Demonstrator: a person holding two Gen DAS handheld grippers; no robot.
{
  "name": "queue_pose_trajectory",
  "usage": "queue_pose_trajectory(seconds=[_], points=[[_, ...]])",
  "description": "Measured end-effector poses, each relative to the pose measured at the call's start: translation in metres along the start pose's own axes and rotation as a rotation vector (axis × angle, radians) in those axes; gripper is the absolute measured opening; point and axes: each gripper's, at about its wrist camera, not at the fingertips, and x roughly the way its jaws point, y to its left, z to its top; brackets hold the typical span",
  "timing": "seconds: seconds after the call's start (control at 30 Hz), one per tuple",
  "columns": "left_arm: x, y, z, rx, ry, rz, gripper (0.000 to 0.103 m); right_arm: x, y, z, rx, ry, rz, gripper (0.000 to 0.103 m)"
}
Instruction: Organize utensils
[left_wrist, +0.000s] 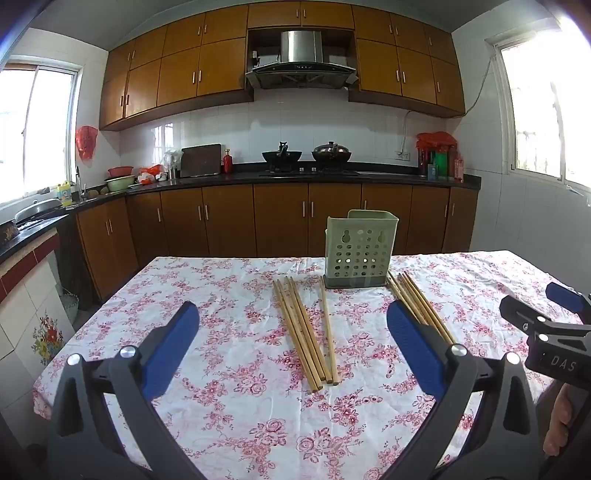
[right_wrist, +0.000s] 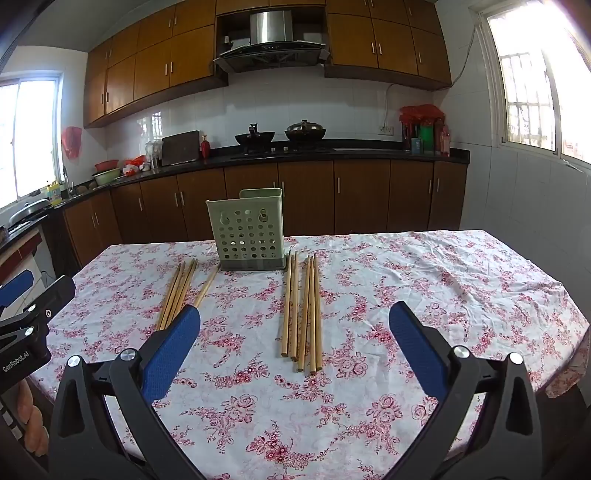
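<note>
Both grippers spread wide, nothing between the jaws. Left gripper (left_wrist: 293, 343) hovers over the floral tablecloth (left_wrist: 229, 406) – left chopstick bundle (left_wrist: 304, 332) lies ahead betw. its fingers. Right gripper (right_wrist: 294, 345) likewise, right chopstick bundle (right_wrist: 303, 314) betw. its fingers. Green perforated utensil holder (left_wrist: 360, 251) stands upright at the far tips, betw. the two bundles.

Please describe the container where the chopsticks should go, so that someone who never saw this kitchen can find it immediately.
Look at the table with the pink floral tablecloth. Near its far edge, toward the kitchen cabinets, stands the pale green plastic holder, upright on a grey base. Two groups of wooden chopsticks lie flat on either side of it; the holder is the only standing thing there, and its wall is full of round holes.
</note>
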Motion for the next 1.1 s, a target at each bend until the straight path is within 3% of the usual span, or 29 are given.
queue_pose_trajectory(seconds=[1.1], points=[[-0.0001, -0.0005, -0.0002, -0.001, 0.001, 0.001, 0.099, 0.0001, -0.0013, -0.0008, 0.006, 0.000, 0.003, 0.101]])
